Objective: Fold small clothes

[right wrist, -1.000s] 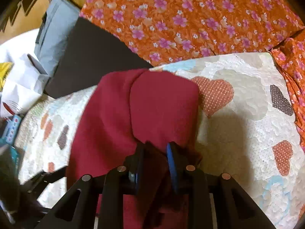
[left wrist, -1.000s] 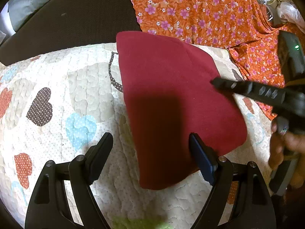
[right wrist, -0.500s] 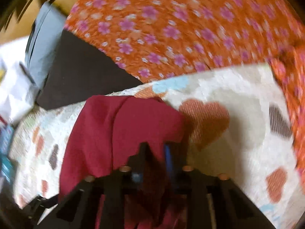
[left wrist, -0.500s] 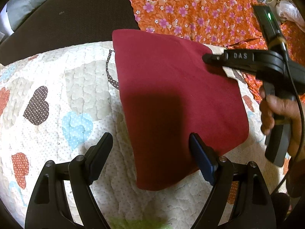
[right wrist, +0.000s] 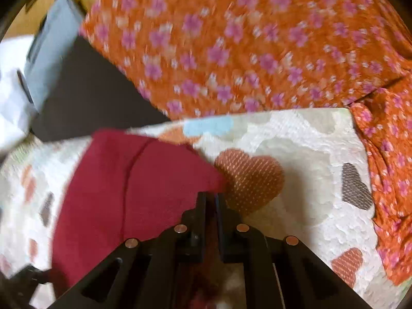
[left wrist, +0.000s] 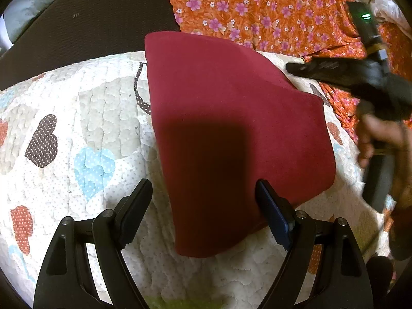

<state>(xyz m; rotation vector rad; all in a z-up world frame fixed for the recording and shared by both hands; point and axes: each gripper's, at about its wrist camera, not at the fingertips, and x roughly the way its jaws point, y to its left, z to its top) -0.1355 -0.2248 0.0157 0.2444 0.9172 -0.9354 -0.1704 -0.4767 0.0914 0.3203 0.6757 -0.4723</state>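
A dark red cloth point(left wrist: 219, 103) lies folded flat on a white quilt with hearts point(left wrist: 77, 128). My left gripper point(left wrist: 202, 184) hangs open over the cloth's near edge: the right fingertip is above the cloth, the left one above bare quilt. My right gripper point(left wrist: 291, 67), held by a hand point(left wrist: 381, 134), sits just off the cloth's far right edge. In the right wrist view the right gripper point(right wrist: 211, 195) is shut with nothing seen between its tips. The red cloth point(right wrist: 154, 180) has a corner just ahead and to the left of them.
Orange flowered fabric point(left wrist: 257, 7) covers the far side and runs down the right edge of the quilt point(right wrist: 296, 141). A dark flat surface point(left wrist: 90, 25) lies beyond the quilt at the far left, with a grey folded item point(right wrist: 51, 51) beside it.
The right gripper has drawn back off the red cloth to the far right, let the fabric go and shut its jaws. The left gripper has stayed where it was, open.
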